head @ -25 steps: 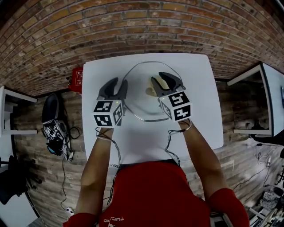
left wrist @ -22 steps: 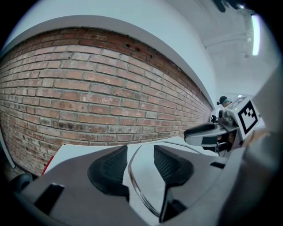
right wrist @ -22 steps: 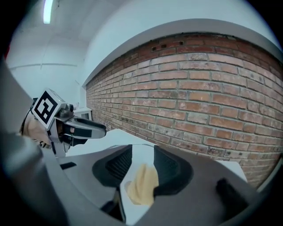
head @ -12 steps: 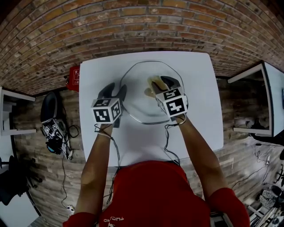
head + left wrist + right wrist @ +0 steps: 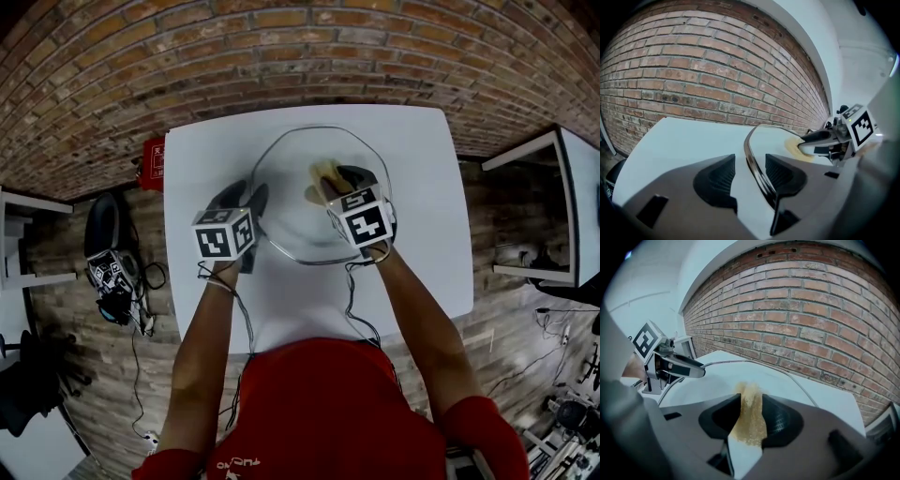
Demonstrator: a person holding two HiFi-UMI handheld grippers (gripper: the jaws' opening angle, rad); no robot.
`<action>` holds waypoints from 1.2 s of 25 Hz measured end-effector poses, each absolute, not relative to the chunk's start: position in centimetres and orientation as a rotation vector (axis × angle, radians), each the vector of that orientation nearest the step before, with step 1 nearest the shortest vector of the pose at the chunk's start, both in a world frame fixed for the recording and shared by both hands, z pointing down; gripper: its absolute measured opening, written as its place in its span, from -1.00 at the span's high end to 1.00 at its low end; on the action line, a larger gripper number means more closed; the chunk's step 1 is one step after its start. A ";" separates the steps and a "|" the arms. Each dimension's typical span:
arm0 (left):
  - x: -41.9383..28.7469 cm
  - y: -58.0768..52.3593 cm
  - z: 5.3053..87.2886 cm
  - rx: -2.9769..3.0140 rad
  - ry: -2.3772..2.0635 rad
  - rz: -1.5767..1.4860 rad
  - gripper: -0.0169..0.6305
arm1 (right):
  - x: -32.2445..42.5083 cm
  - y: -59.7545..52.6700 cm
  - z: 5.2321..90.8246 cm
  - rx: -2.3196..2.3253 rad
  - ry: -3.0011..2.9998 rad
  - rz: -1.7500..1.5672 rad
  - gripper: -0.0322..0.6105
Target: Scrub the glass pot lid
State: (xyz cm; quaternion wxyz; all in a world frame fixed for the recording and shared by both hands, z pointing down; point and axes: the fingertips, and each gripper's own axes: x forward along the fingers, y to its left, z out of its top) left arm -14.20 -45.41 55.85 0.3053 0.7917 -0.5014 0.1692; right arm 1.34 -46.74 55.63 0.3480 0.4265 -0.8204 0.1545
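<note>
You are only setting up. The glass pot lid (image 5: 302,223) is lying flat on the white table (image 5: 206,159). Your left gripper (image 5: 244,195) is straddling its rim and your right gripper (image 5: 345,177) is bracketing the sponge (image 5: 750,420). All 4 jaws are standing wide, gripping nothing, so the scrubbing is still waiting to begin.

glass pot lid (image 5: 291,178): flat on table (image 5: 422,187)
sponge (image 5: 325,175): on lid, right of its centre
left gripper (image 5: 246,194): at lid's left rim, rim runs between its jaws
right gripper (image 5: 339,178): over lid's right half, sponge between its jaws
wall (image 5: 693,70): behind lid, past table's far edge
</note>
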 end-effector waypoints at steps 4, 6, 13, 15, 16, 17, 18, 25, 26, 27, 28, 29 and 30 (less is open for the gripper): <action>-13.7 -45.5 55.8 2.111 -1.315 0.436 0.39 | 1.4 -46.5 55.7 1.106 -2.106 0.391 0.60; -13.6 -45.5 55.7 2.117 -1.318 0.438 0.48 | 1.3 -46.4 55.7 1.110 -2.096 0.381 0.65; -13.6 -45.3 55.6 2.105 -1.335 0.427 0.54 | 1.1 -46.4 54.9 1.143 -2.080 0.389 0.74; -13.6 -45.3 55.6 2.105 -1.333 0.422 0.54 | 0.4 -46.8 53.7 1.157 -2.106 0.386 0.74; -13.7 -45.4 55.6 2.105 -1.333 0.418 0.54 | -0.2 -47.1 53.0 1.162 -2.121 0.385 0.74; -13.7 -45.4 55.6 2.104 -1.332 0.415 0.55 | -0.8 -47.5 52.5 1.165 -2.136 0.383 0.74; -13.7 -45.4 55.6 2.104 -1.332 0.412 0.55 | -1.4 -47.9 52.1 1.166 -2.148 0.381 0.74; -13.9 -45.4 55.6 2.109 -1.321 0.424 0.55 | -6.0 -51.2 51.5 1.161 -2.186 0.391 0.74; -13.9 -45.3 55.6 2.109 -1.319 0.426 0.55 | -6.5 -51.5 51.8 1.156 -2.182 0.391 0.74; -13.9 -45.3 55.6 2.109 -1.317 0.429 0.55 | -6.8 -51.8 52.1 1.152 -2.175 0.392 0.74; -13.8 -45.3 55.6 2.109 -1.314 0.432 0.55 | -6.9 -52.1 52.4 1.149 -2.167 0.392 0.74; -13.8 -45.3 55.5 2.110 -1.312 0.434 0.55 | -6.9 -52.4 52.7 1.148 -2.156 0.393 0.74; -13.7 -45.3 55.5 2.113 -1.309 0.435 0.55 | -6.8 -52.6 52.9 1.150 -2.143 0.391 0.74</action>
